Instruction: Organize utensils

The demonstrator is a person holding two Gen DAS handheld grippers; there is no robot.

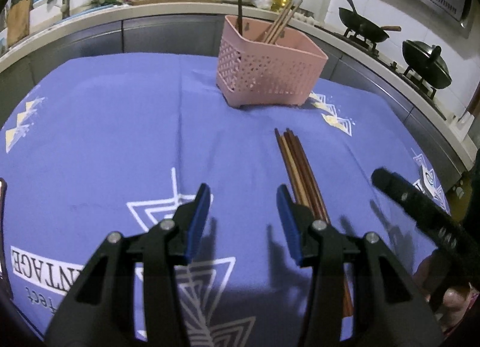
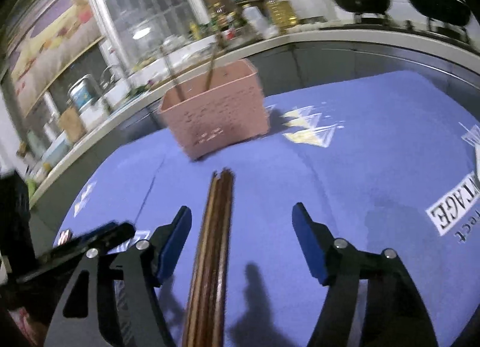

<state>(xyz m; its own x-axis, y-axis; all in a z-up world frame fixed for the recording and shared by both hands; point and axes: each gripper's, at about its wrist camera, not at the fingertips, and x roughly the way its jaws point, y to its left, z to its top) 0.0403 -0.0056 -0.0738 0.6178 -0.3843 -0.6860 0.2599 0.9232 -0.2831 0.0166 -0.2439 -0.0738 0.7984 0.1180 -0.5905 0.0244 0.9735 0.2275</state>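
"VINTAGE" tablecloth (image 2: pixel 375 149) (letters partly cut)

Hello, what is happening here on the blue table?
A person is sorting utensils with a handheld tool in each hand. A bundle of brown chopsticks lies flat on the blue tablecloth. The right tool is open with the bundle between its pads, not gripped. The left tool is open and empty beside the bundle. Behind stands a pink basket that already holds some chopsticks upright.
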